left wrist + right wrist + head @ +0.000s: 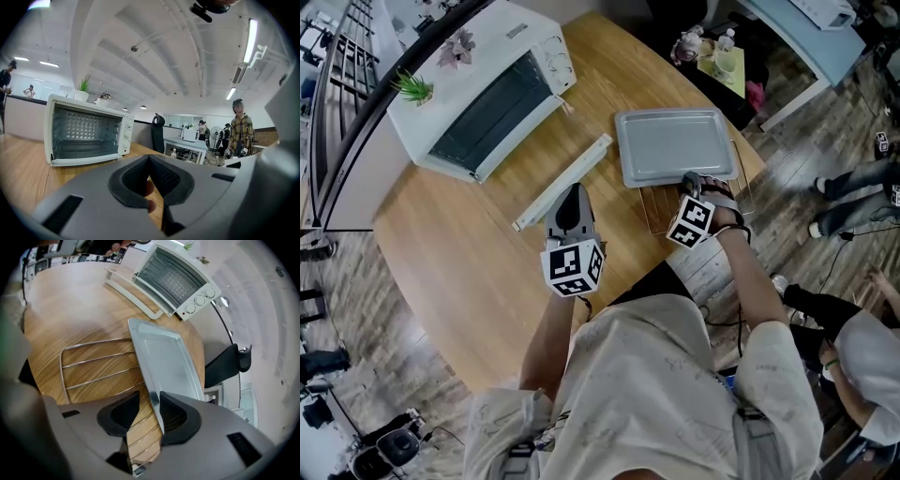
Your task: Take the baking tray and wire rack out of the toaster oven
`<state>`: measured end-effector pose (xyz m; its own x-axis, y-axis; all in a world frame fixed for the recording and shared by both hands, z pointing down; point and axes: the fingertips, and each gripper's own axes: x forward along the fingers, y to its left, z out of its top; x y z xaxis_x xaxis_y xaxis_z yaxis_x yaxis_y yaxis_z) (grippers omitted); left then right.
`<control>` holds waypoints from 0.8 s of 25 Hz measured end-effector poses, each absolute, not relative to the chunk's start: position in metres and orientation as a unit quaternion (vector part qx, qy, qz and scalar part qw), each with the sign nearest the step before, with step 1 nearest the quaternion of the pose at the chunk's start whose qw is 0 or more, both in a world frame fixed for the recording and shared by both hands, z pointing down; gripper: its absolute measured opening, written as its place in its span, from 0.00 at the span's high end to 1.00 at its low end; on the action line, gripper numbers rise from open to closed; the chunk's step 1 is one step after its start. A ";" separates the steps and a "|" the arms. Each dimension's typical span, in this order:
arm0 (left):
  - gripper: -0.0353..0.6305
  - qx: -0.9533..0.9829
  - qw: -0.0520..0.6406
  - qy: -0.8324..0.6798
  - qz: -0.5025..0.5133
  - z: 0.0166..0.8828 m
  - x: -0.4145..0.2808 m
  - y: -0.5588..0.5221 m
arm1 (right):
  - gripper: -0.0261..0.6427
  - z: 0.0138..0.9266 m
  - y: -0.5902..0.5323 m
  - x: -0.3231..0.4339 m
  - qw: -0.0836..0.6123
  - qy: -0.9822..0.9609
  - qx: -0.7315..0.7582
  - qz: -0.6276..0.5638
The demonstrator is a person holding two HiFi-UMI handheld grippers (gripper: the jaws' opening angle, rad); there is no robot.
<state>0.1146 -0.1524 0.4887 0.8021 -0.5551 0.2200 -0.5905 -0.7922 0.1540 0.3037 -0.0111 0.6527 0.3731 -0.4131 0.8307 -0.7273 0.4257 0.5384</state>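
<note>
In the right gripper view, we see the right gripper (pixel 149 399) with its dark pads (pixel 173 414) parted a little. The near rim of the tray (pixel 164 357) runs between them, lying against the pad on the right of the frame and clear of the one on the left, so nothing is clamped. The tray is grey metal and rests partly over the rack (pixel 98 359), whose wires fan out to the left across the wooden table (pixel 70 315).

From the head view, the right gripper (pixel 690 180) meets the tray (pixel 673 145) at its lower edge, right of centre. The rack (pixel 659 208) pokes out below and to the right of the tray. Both lie on the table (pixel 469 253), outside the oven (pixel 483 94) and well apart from it.

In its own view, the left gripper (pixel 149 158) has its pads (pixel 136 178) closed tip to tip, with nothing held. It points at the oven (pixel 86 133), whose glass front fills the left of that frame.

From above, the left gripper (pixel 572 195) hangs over the table at centre, just below a long white strip (pixel 562 183) that lies slantwise between oven and tray. The oven sits in the upper left, and a small green plant (pixel 414 87) stands on top of it.
</note>
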 end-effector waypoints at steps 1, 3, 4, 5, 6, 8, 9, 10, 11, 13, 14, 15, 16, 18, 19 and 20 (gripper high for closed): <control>0.93 0.943 0.108 -0.303 0.082 0.489 0.115 -0.152 | 0.73 0.652 -0.011 0.302 0.634 -0.552 0.527 0.130; 0.93 0.943 0.108 -0.302 0.083 0.488 0.116 -0.151 | 0.73 0.648 -0.011 0.296 0.609 -0.562 0.540 0.145; 0.93 0.944 0.107 -0.302 0.082 0.488 0.116 -0.151 | 0.73 0.645 -0.011 0.294 0.595 -0.567 0.549 0.153; 0.93 0.944 0.107 -0.302 0.082 0.487 0.116 -0.151 | 0.73 0.642 -0.011 0.292 0.577 -0.571 0.561 0.162; 0.93 0.944 0.106 -0.302 0.081 0.487 0.116 -0.150 | 0.72 0.639 -0.012 0.289 0.557 -0.575 0.574 0.172; 0.93 0.944 0.103 -0.302 0.079 0.485 0.114 -0.150 | 0.72 0.631 -0.013 0.283 0.509 -0.583 0.602 0.194; 0.93 0.944 0.102 -0.304 0.078 0.484 0.113 -0.151 | 0.72 0.626 -0.015 0.280 0.482 -0.587 0.617 0.205; 0.93 0.944 0.101 -0.306 0.077 0.483 0.110 -0.152 | 0.72 0.621 -0.017 0.276 0.454 -0.591 0.631 0.216; 0.93 0.943 0.100 -0.308 0.077 0.482 0.108 -0.153 | 0.72 0.615 -0.020 0.272 0.425 -0.595 0.644 0.226; 0.93 0.941 0.101 -0.314 0.076 0.481 0.101 -0.155 | 0.72 0.604 -0.024 0.265 0.370 -0.601 0.665 0.243; 0.93 0.940 0.102 -0.317 0.076 0.480 0.097 -0.156 | 0.72 0.599 -0.026 0.261 0.345 -0.604 0.674 0.249; 0.93 0.939 0.102 -0.321 0.075 0.479 0.093 -0.157 | 0.72 0.593 -0.029 0.259 0.321 -0.606 0.682 0.252; 0.93 0.937 0.103 -0.325 0.074 0.479 0.089 -0.158 | 0.72 0.587 -0.032 0.257 0.301 -0.609 0.689 0.252; 0.93 0.934 0.104 -0.335 0.073 0.477 0.078 -0.160 | 0.72 0.576 -0.038 0.252 0.269 -0.616 0.698 0.247; 0.93 0.932 0.105 -0.340 0.073 0.476 0.073 -0.162 | 0.72 0.570 -0.040 0.248 0.255 -0.620 0.701 0.244; 0.93 0.929 0.106 -0.346 0.073 0.475 0.066 -0.163 | 0.72 0.565 -0.043 0.244 0.242 -0.624 0.703 0.241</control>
